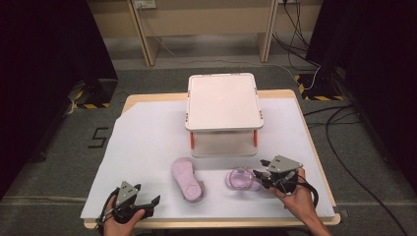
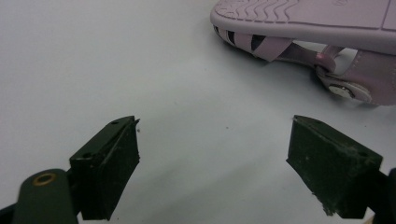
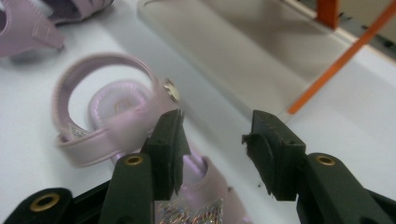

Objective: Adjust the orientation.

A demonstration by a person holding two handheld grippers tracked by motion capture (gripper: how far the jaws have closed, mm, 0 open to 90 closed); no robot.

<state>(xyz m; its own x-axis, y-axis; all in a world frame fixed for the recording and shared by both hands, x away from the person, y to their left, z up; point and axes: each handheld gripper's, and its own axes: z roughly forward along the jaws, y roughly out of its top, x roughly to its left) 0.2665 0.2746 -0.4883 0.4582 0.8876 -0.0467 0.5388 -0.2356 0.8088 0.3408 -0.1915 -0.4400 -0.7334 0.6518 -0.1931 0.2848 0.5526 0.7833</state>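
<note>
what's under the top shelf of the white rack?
Below the white rack's top shelf a pale lower shelf shows between two orange posts, bare at its front edge. Its rear is covered by the top shelf, so anything back there cannot be seen.

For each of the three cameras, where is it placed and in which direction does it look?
High view: above the person's side, looking forward and down on the table; both hands and claws show.
Left gripper view: on the left claw, looking along open jaws at the upturned sandal.
Right gripper view: on the right claw, over the upright sandal, facing the two-tier rack.
Shared: both sandals show in the high and right gripper views.
</note>
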